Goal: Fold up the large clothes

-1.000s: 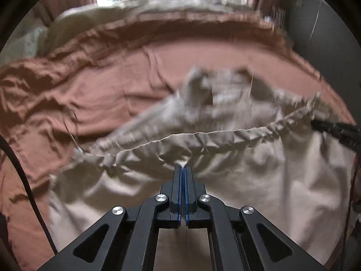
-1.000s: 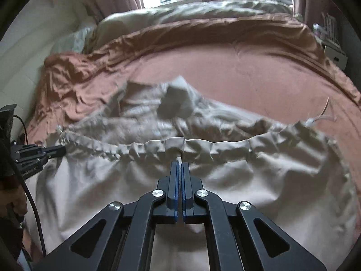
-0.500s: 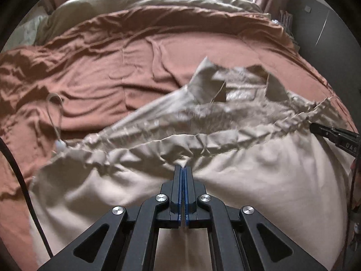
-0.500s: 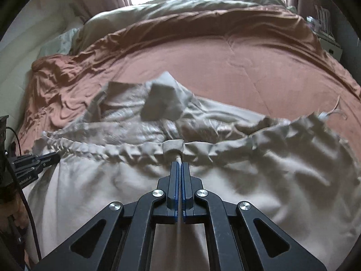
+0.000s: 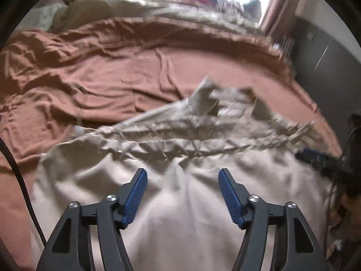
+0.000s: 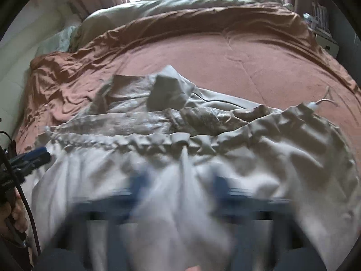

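no brand, label or writing can be read anywhere. both tools tilt steeply down over the beige garment (image 5: 180, 214), which lies spread and crumpled on the rust-brown bedspread (image 5: 101, 72) with its gathered waistband (image 6: 144, 143) running across just ahead of the tips. the left gripper (image 5: 181, 176) has just been opening and stands released, its blue pads (image 5: 135, 194) apart above the cloth and gripping nothing, and the right gripper (image 6: 178, 180), badly blurred, has also just been opening, fingers wide and clear of the fabric.
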A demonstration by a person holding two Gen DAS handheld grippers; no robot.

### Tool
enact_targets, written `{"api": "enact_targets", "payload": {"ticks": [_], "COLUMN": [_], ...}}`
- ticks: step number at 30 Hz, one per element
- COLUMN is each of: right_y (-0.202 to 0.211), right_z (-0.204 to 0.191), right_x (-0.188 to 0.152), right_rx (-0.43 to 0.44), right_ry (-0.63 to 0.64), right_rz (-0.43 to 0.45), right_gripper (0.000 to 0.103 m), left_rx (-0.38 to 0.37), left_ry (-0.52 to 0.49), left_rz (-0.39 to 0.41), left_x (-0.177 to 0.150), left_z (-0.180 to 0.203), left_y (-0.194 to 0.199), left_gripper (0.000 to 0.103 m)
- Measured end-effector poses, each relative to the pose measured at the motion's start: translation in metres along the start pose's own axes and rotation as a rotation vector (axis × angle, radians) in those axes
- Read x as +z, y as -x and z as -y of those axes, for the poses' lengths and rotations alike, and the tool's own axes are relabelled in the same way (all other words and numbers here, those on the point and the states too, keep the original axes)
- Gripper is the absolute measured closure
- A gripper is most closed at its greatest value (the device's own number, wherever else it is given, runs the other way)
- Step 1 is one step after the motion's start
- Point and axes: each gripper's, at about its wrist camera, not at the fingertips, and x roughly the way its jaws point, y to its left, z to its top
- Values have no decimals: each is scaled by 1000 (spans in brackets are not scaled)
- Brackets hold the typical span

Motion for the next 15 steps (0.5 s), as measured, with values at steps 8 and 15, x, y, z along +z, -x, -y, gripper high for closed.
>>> {"api": "enact_targets", "payload": {"ticks": [8, 15], "right_y": [57, 101], "right_z": [-20, -36], "right_x": [-28, -60], "right_rx": [-15, 88], "right_ry": [29, 33], "right_rz": [100, 150], "right_gripper": [8, 8], "left_rx": [-65, -65], "left_ry": [69, 22], "left_rz": [251, 396], "left_x": [-27, -52], "left_z": [-1, 7], "left_y": [100, 172], "left_gripper": [2, 0]}}
